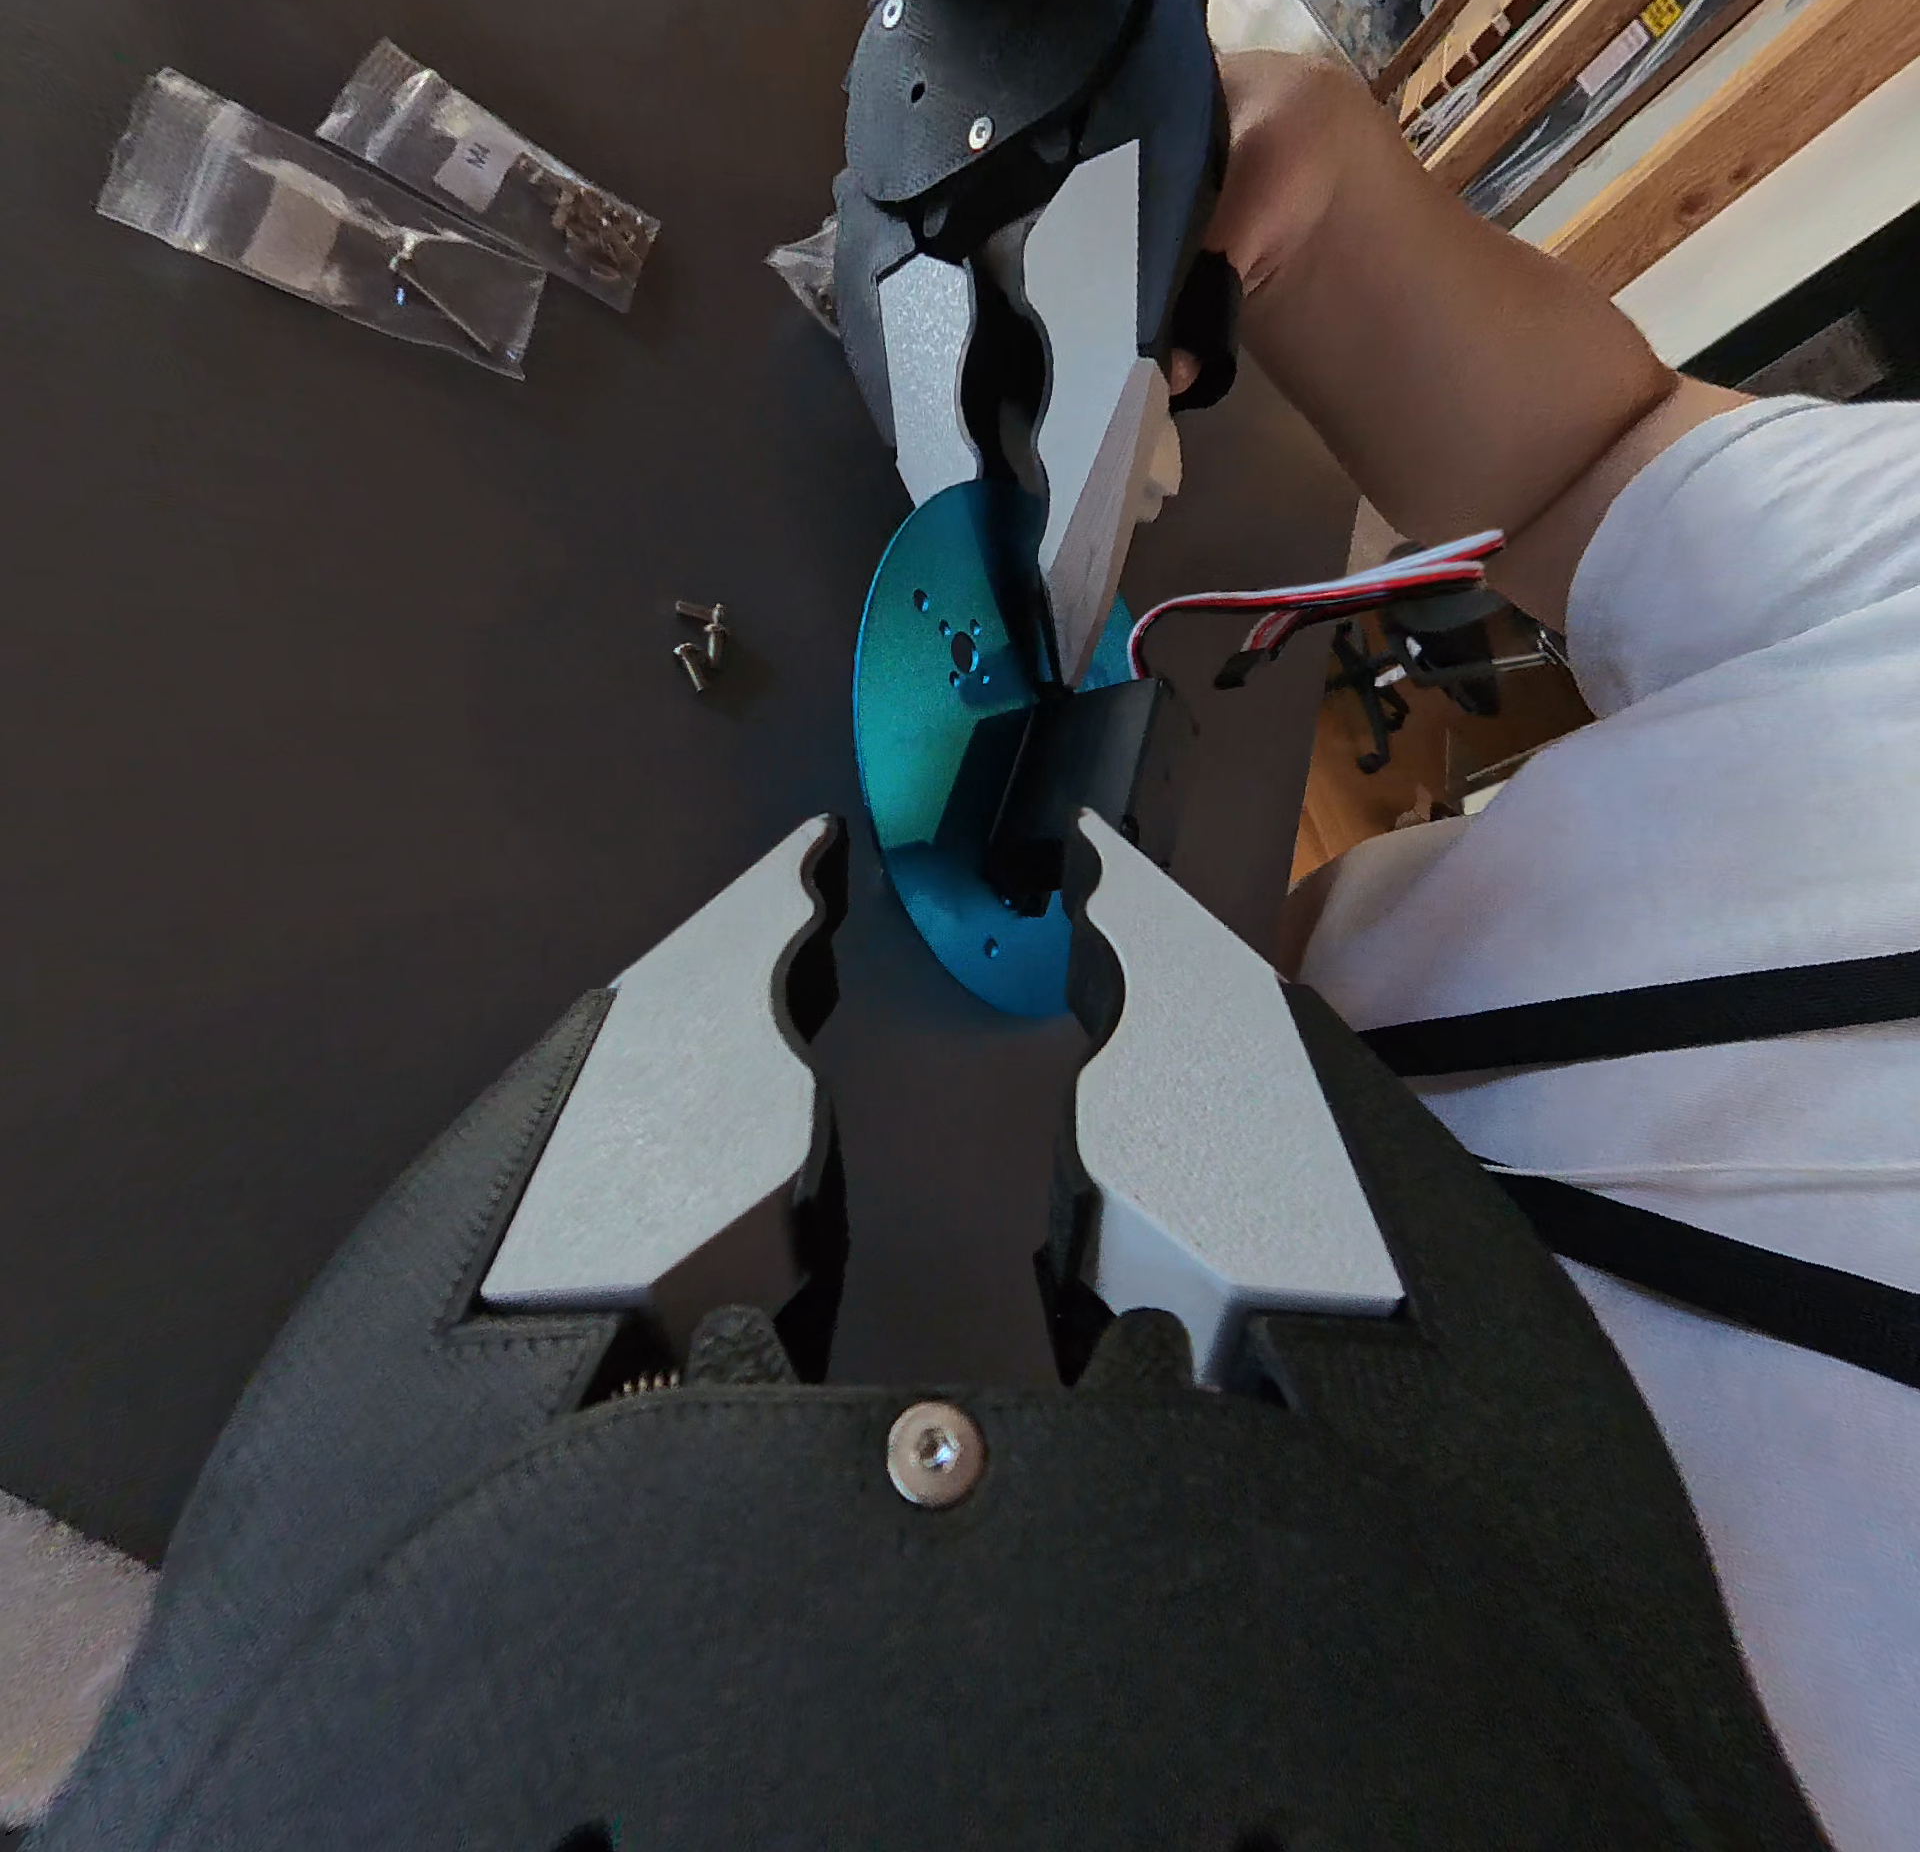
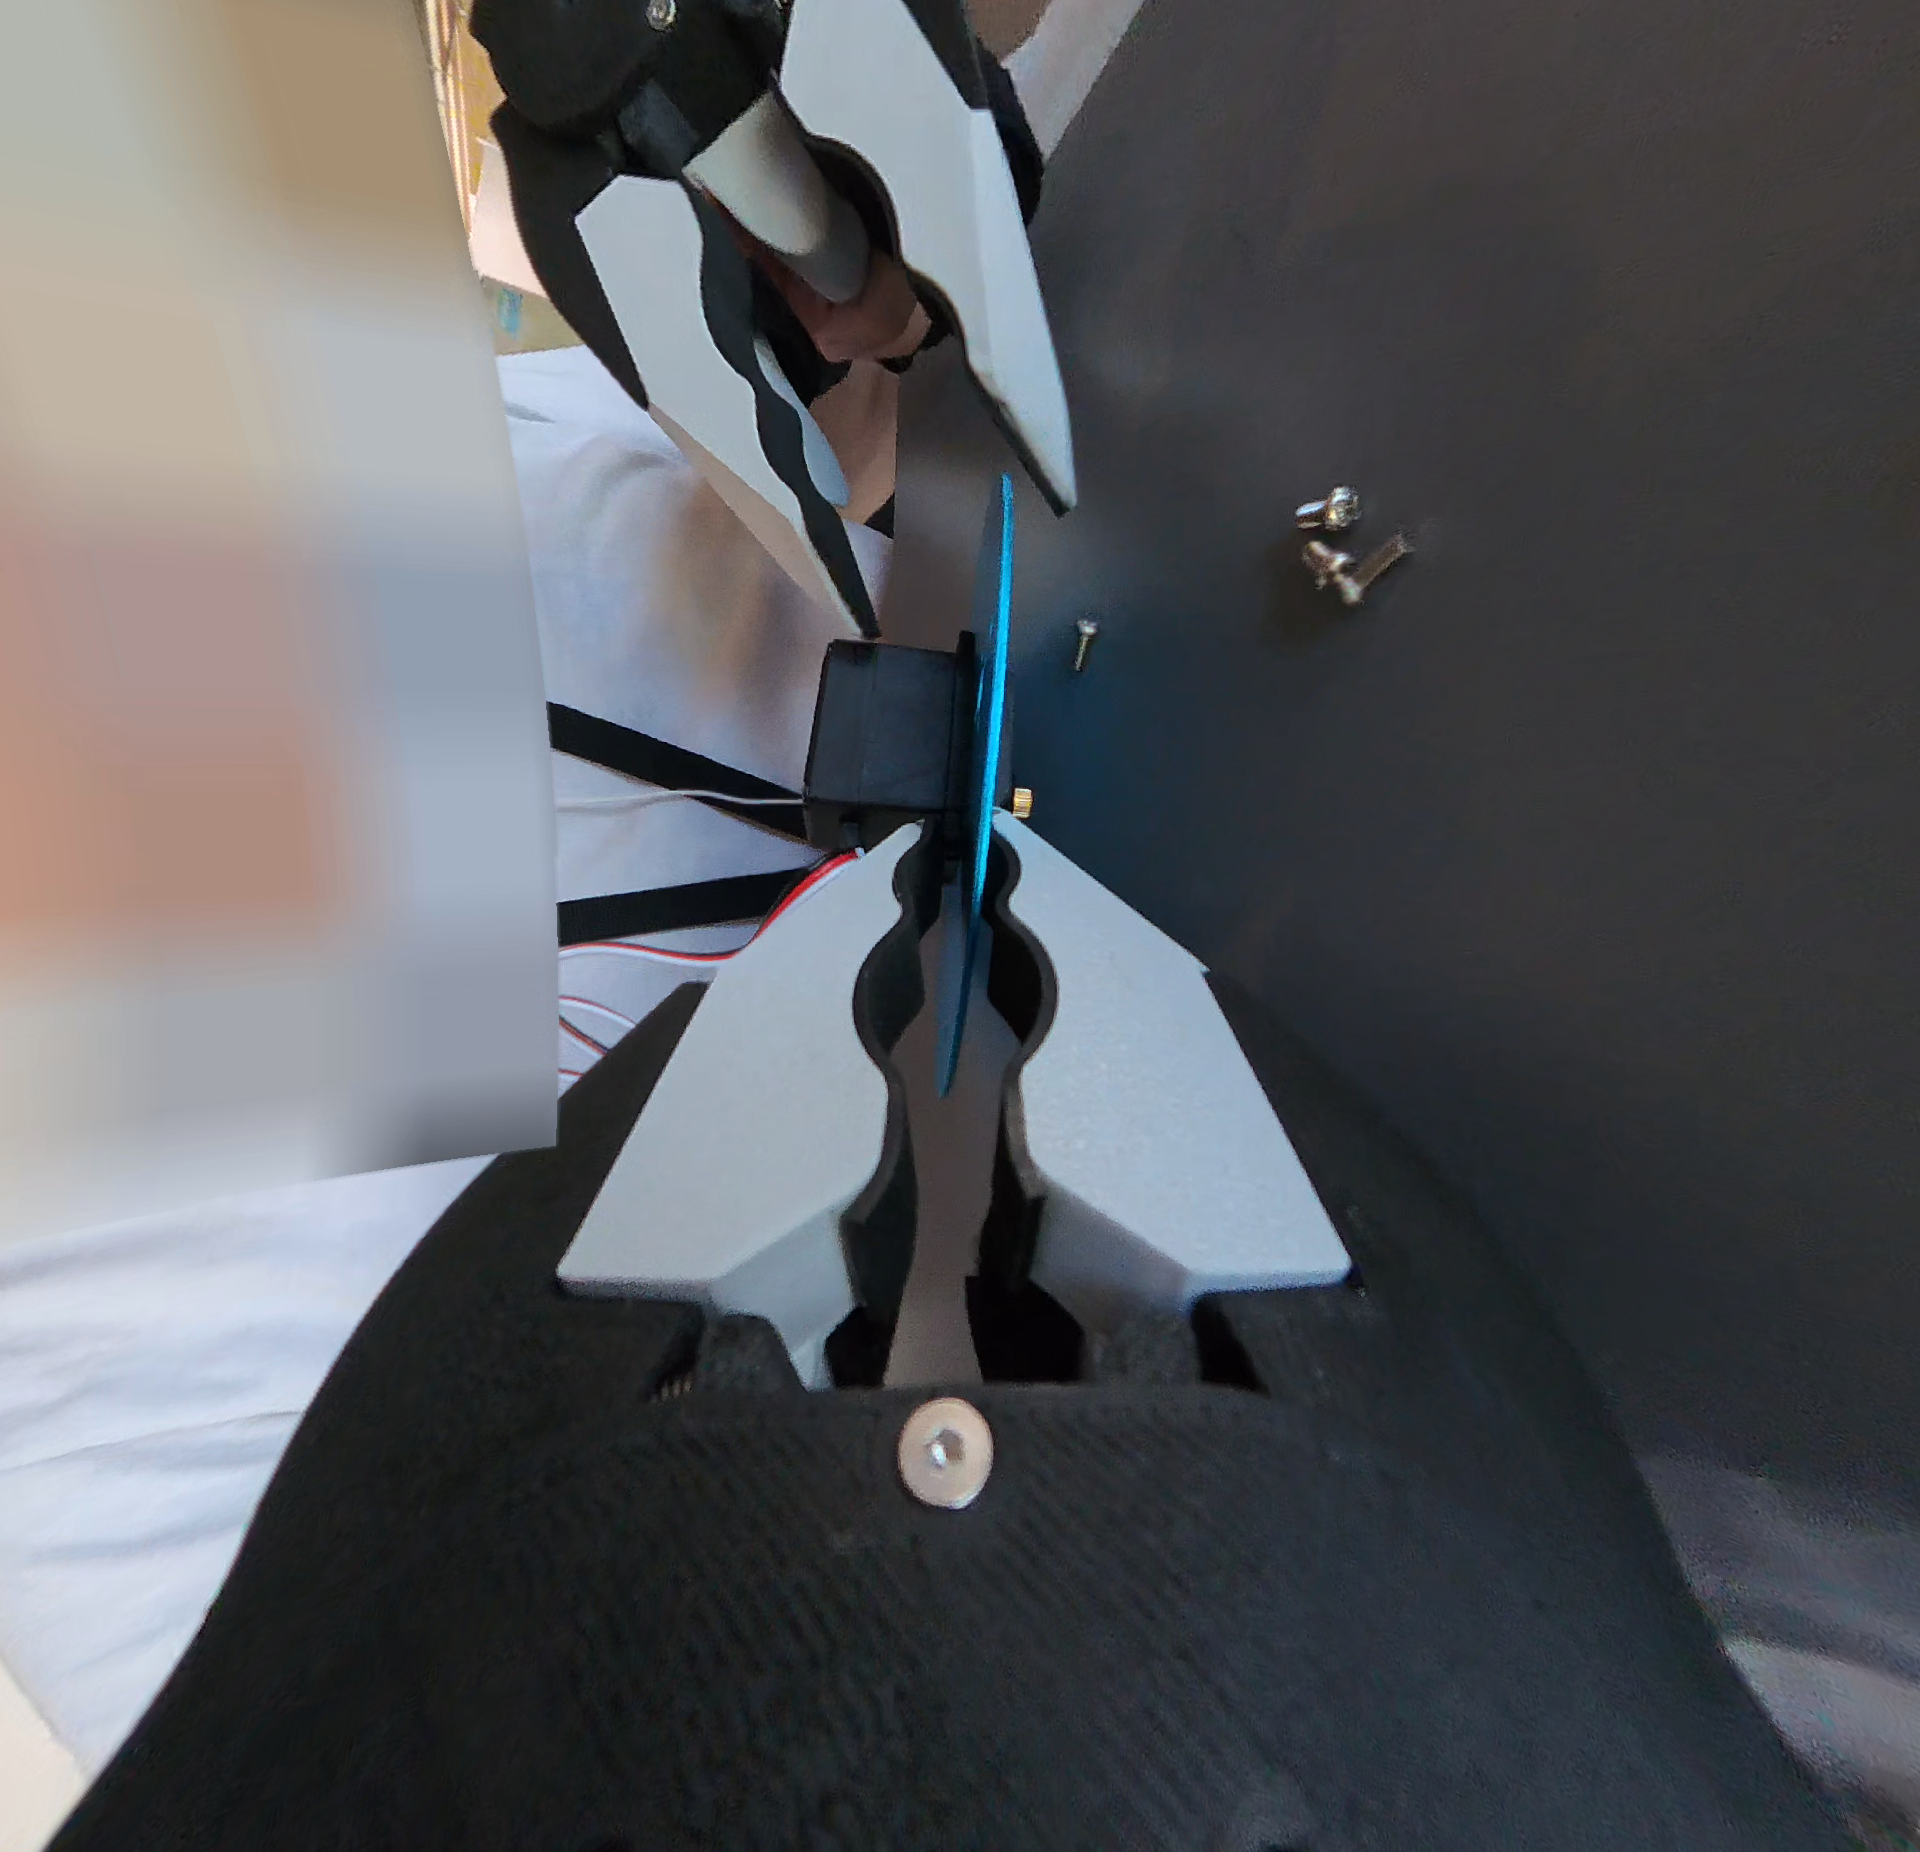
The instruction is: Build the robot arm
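My right claw (image 2: 961,846) pinches the blue round plate (image 2: 992,722) on edge. My left claw (image 1: 956,836) is spread wide near it, holding nothing. Small screws (image 1: 701,644) lie on the dark table (image 1: 364,763).

Two handheld grippers, left gripper (image 1: 956,846) and right gripper (image 2: 961,846), each with black ribbed printed body, pale grey fingers (image 1: 686,1054) with wavy dark inner edges, one silver hex screw (image 1: 935,1455) at centre. Worn: white T-shirt (image 1: 1714,784), black straps (image 1: 1621,1018).
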